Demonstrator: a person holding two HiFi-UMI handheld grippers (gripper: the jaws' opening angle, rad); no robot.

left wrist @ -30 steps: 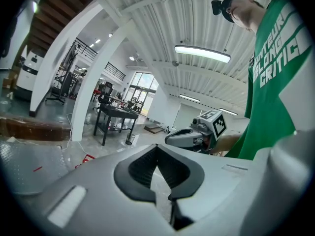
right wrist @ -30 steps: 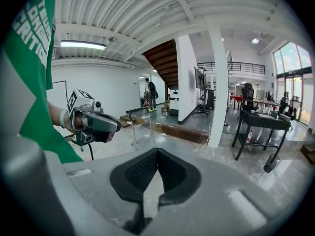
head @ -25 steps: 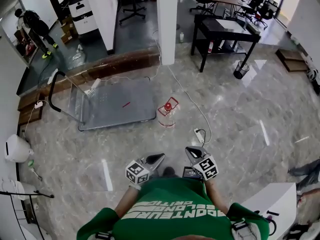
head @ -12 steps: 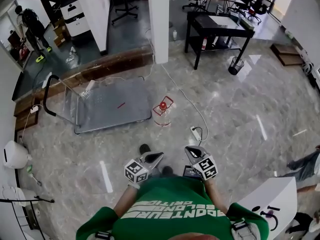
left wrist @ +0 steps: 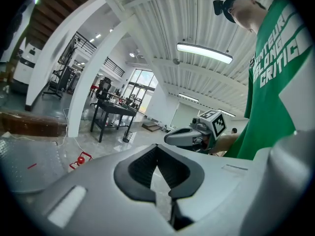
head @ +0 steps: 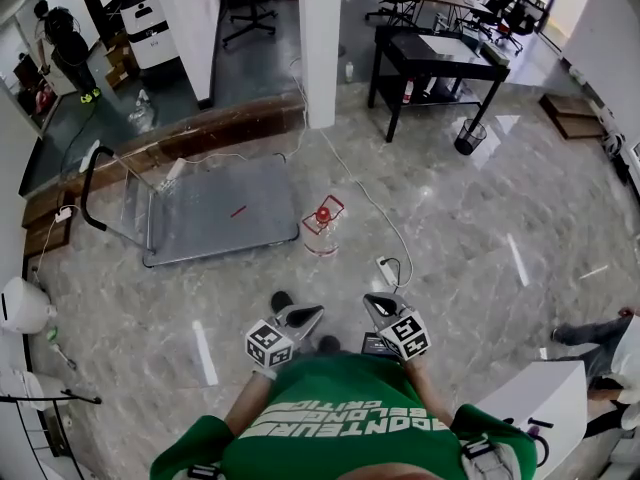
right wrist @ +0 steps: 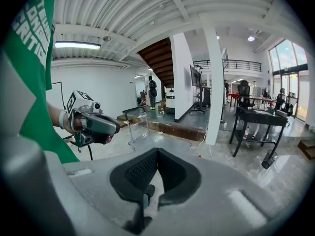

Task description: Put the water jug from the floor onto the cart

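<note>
The left gripper (head: 308, 314) and right gripper (head: 376, 304) are hovering side by side, jaws closed on nothing. Well ahead of them, the water jug (head: 322, 226) is sitting on the floor beside the cart (head: 215, 213). The green shirt (left wrist: 275, 58) is showing "CRITIC".

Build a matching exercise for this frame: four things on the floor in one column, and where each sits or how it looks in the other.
Things:
1. water jug
2. cart
3. waste bin
4. power strip

Places or looks:
A. dark, standing beside the black desk
B. red-capped, on the floor just off the cart's right edge
C. white, lying on the floor with a cable looping from it
D. flat grey deck, black handle at its left end

Pairs: 1-B; 2-D; 3-A; 4-C
</note>
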